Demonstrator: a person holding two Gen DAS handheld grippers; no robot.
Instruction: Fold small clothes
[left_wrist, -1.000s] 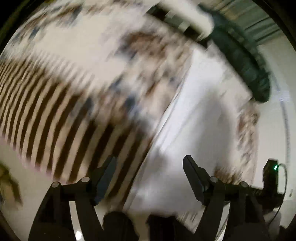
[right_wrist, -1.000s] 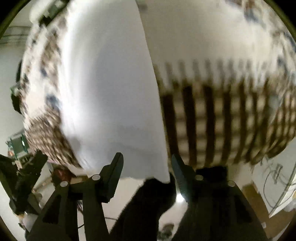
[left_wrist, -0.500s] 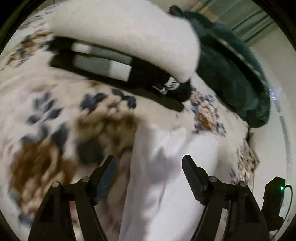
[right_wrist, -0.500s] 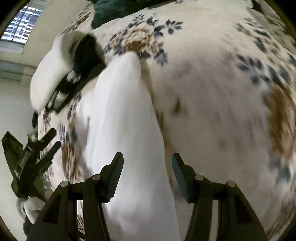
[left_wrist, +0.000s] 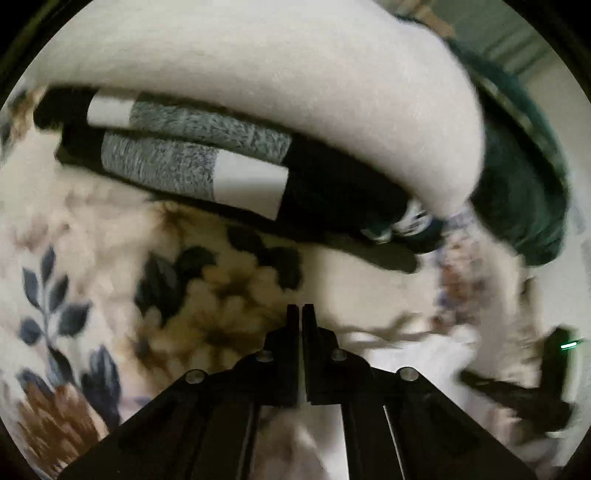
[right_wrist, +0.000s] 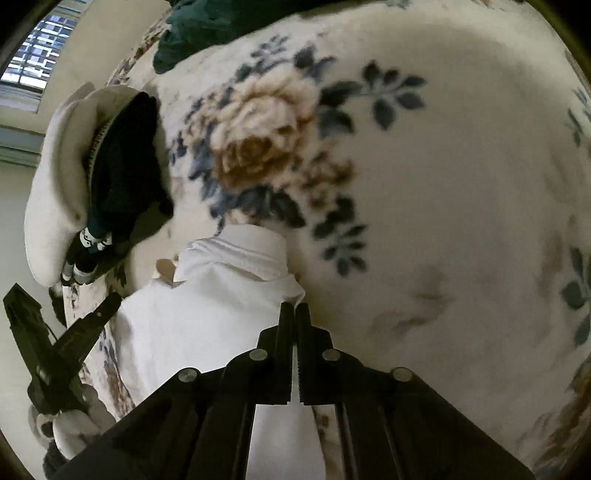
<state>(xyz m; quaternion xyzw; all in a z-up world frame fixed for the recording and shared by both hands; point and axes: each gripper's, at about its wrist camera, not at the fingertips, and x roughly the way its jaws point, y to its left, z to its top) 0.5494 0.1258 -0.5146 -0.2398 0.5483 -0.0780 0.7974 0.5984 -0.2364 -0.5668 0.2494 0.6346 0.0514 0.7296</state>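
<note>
A white collared garment (right_wrist: 207, 325) lies on a floral blanket (right_wrist: 424, 206), collar pointing away. My right gripper (right_wrist: 294, 308) is shut, its tips at the garment's right shoulder edge; white cloth shows between the jaws lower down. In the left wrist view my left gripper (left_wrist: 300, 310) is shut over the blanket (left_wrist: 110, 258), with white cloth (left_wrist: 413, 354) just right of and under it, and a sliver of white between the jaws. The left gripper also shows at the left of the right wrist view (right_wrist: 55, 354).
A stack of folded clothes, black with grey and white bands (left_wrist: 192, 166), lies under a thick white folded piece (left_wrist: 295, 81) ahead of the left gripper. A dark green garment (left_wrist: 524, 192) lies beyond. A window (right_wrist: 33, 66) shows at the far left.
Both grippers were open half a second ago and are now shut. Both have moved forward along the white garment to its collar end, nearer the stack.
</note>
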